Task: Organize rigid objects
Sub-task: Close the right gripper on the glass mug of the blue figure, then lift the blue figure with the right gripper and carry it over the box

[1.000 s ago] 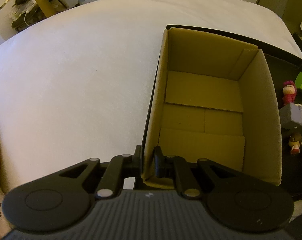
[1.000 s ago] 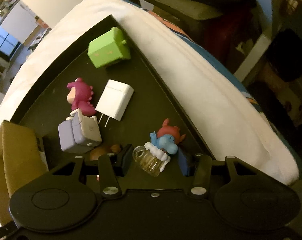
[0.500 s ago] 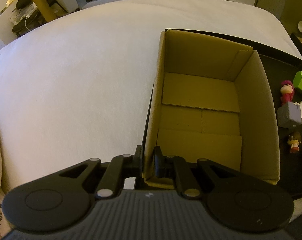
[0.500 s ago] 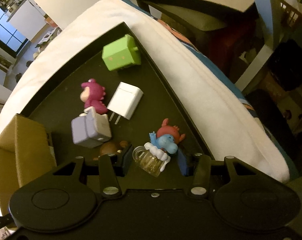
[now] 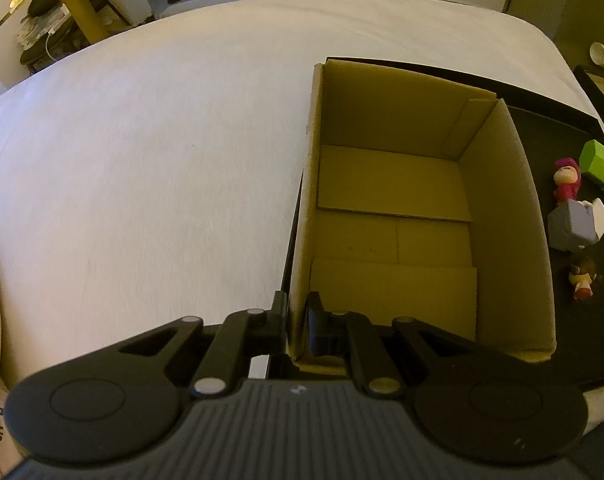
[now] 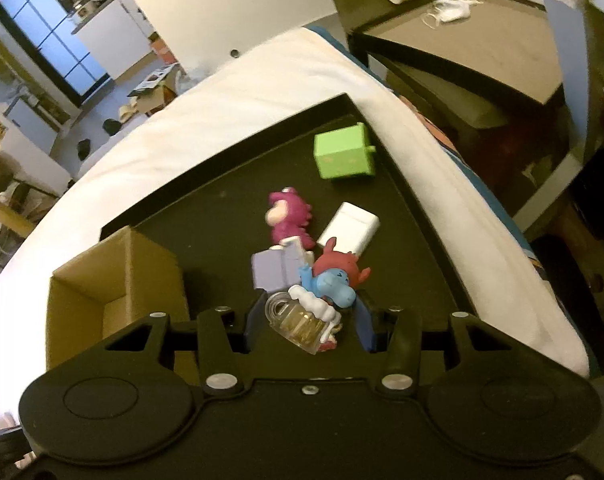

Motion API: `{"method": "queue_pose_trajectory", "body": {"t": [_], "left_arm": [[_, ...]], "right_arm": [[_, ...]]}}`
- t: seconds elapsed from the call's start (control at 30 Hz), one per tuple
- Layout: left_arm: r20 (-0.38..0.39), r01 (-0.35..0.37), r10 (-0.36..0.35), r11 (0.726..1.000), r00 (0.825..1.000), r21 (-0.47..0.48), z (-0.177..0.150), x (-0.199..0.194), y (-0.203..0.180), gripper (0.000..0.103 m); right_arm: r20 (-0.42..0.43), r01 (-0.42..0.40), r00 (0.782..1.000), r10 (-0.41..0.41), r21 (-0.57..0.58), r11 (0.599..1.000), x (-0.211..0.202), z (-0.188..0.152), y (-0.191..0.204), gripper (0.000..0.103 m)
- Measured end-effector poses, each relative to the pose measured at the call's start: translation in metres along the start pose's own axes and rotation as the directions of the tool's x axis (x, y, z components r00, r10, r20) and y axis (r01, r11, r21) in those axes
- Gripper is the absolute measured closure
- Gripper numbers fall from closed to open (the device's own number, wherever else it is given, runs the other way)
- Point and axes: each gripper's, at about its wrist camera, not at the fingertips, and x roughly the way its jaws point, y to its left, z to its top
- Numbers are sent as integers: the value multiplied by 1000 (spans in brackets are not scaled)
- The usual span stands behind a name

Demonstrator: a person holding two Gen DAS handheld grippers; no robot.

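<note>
A white-sheeted bed (image 5: 141, 160) carries a black tray (image 6: 205, 216). The left gripper (image 5: 295, 320) has its jaws clamped on the cardboard box (image 5: 502, 208) wall. The right gripper (image 6: 308, 320) has its jaws pinching a blue figurine with a mug (image 6: 322, 296), above the tray's purple cube (image 6: 269, 270), white charger (image 6: 352, 226), pink figure (image 6: 285, 216) and green cube (image 6: 344, 154).

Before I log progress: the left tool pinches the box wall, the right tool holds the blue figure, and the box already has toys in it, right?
Not quite. The box is empty, as the left wrist view shows. The left tool does pinch its wall, and the right tool holds the blue figure.
</note>
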Motion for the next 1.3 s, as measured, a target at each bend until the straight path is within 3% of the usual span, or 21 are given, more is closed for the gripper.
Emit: {"method": "queue_pose_trajectory", "body": {"t": [0.77,1.3], "left_arm": [[42,62,-65,996,997,56,-10,-3,5,95],[13,81,-81,997,997,19,0,8,16,95]], "right_arm": [[46,-91,994,98,-142,986,-31,-7,72,57],[37,-170,981,192,-325,930,-30,-18,129,57]]}}
